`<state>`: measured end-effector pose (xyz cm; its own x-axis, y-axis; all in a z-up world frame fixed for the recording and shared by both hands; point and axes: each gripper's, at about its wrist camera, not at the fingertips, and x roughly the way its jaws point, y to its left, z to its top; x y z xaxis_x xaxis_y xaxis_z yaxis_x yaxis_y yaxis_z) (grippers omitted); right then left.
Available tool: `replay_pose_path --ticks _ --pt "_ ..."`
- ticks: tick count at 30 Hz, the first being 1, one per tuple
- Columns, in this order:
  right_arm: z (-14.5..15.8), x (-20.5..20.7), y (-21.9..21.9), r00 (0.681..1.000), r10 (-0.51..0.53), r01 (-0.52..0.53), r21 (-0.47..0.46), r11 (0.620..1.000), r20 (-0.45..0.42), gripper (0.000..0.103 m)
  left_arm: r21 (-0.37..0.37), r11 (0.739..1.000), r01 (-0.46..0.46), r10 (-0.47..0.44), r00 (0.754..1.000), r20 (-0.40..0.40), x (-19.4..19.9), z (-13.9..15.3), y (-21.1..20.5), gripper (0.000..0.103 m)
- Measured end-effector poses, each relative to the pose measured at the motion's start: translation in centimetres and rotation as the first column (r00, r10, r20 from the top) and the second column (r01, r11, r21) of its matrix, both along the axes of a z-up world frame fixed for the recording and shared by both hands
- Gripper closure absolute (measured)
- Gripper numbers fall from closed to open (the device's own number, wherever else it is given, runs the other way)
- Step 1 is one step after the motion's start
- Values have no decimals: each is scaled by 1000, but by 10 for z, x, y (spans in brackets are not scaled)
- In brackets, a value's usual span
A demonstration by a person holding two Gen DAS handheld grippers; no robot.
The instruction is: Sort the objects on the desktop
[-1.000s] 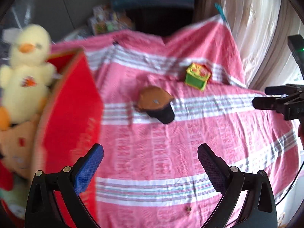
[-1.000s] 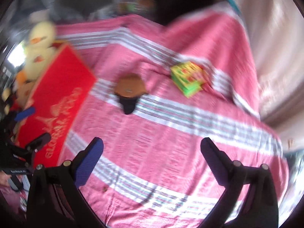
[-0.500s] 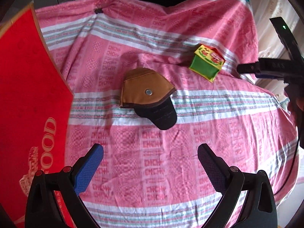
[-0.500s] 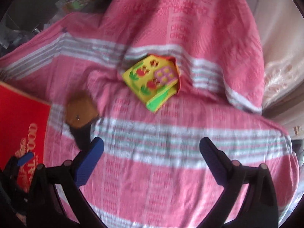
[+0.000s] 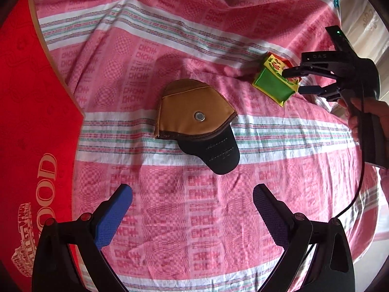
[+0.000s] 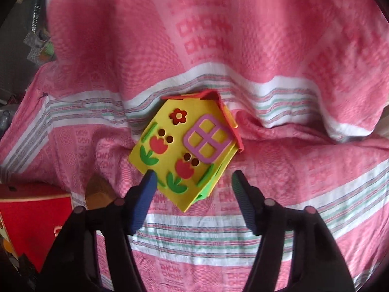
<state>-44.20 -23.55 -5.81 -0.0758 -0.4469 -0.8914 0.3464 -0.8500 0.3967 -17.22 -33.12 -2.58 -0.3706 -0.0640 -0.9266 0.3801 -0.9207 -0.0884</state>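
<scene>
Beside red box [image 5: 31, 112] — brown cap [image 5: 197, 119] | right gripper [image 6: 192, 180] open, straddling foam house [image 6: 187, 150]

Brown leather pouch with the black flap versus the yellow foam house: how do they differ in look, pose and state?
The brown leather pouch is flat, plain brown with a metal snap; the yellow foam house is boxy, with flowers and a purple window. The pouch lies well ahead of the open left gripper; the house sits at the open right gripper, whose fingertips flank its near corner. Both rest on the pink striped cloth.
</scene>
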Motion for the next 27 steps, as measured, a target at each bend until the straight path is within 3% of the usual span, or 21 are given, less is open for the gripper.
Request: replay_pose_path --ticks 2,3,4,7,8,9,15,18,21,24,26,27 --pt "-5 0 -1 1000 -9 9 -26 1000 10 51 -7 1000 0 0 1000 7 0 -1 1 4" --pt "-6 1 -2 1000 -5 5 -37 999 11 62 -9 1000 -2 2 1000 10 0 -1 2 4" --pt "-5 4 -3 1000 6 -6 -44 999 6 63 -11 1000 -4 4 1000 14 0 -1 2 4" --pt "0 18 -8 997 72 -72 -36 997 -12 79 -17 1000 -4 4 1000 21 1 0 4 4" --pt "1 24 -10 995 102 -102 -39 994 -5 80 -23 1000 -3 4 1000 20 1 2 5 4" --pt "1 31 -11 991 136 -136 -39 990 2 89 -28 1000 -3 4 1000 16 1 4 6 4" --pt "-20 89 -10 931 357 -359 12 933 73 91 -62 998 5 -5 1000 -7 0 15 12 4" --pt "-30 115 5 909 402 -406 6 914 109 88 -79 997 20 -21 1000 -10 -1 18 17 4" --pt "-25 121 34 912 396 -400 16 917 106 88 -104 994 39 -40 999 -9 -6 16 19 4" --pt "-6 101 60 943 330 -332 62 941 28 88 -147 987 57 -59 998 -10 -24 13 19 4" --pt "9 82 71 963 265 -261 83 962 -41 80 -189 979 75 -78 997 -8 -38 12 19 4" --pt "15 72 73 970 232 -226 80 971 -70 68 -209 974 86 -90 996 -7 -45 12 19 4"
